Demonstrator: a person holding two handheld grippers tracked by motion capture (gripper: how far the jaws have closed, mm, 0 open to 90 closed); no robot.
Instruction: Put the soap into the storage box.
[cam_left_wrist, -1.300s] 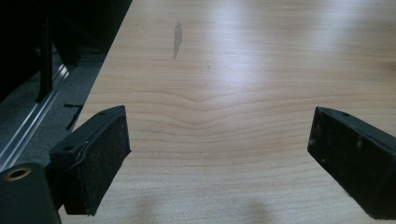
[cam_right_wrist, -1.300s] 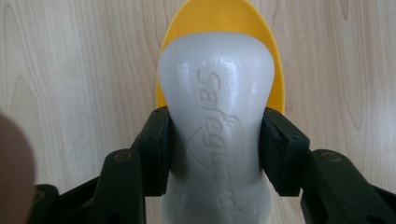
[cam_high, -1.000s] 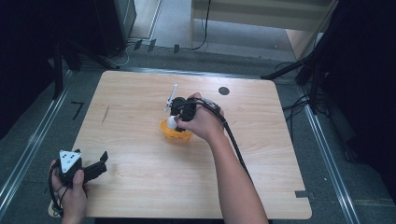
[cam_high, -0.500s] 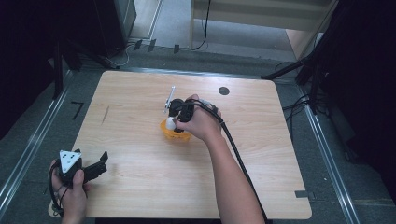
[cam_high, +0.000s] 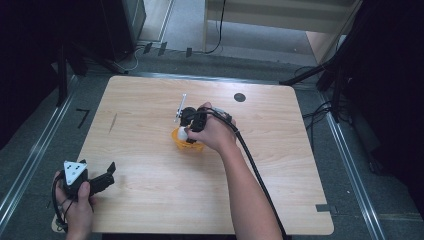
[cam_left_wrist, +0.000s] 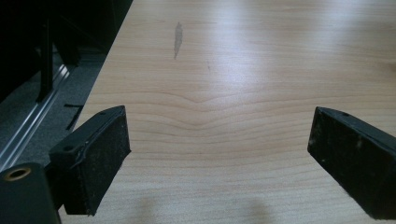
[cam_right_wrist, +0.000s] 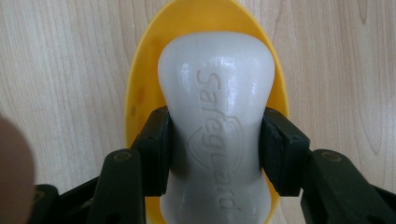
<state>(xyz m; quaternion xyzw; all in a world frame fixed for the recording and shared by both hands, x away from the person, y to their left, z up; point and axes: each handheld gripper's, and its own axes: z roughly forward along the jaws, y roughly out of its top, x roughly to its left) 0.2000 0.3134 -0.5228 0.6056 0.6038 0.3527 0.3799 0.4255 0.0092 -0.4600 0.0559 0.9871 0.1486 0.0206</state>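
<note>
Jaws pressed on both flanks of the white soap bar (cam_right_wrist: 215, 121), the right gripper (cam_right_wrist: 215, 140) holds it over the yellow dish (cam_right_wrist: 140, 88) near the middle of the table (cam_high: 280, 165). Over the last second the hand has barely shifted and the bar looks a touch lower, though whether it touches the dish is hard to tell, so placing it there seems likely. The left gripper (cam_high: 97, 181) stays spread and empty at the near left corner.
</note>
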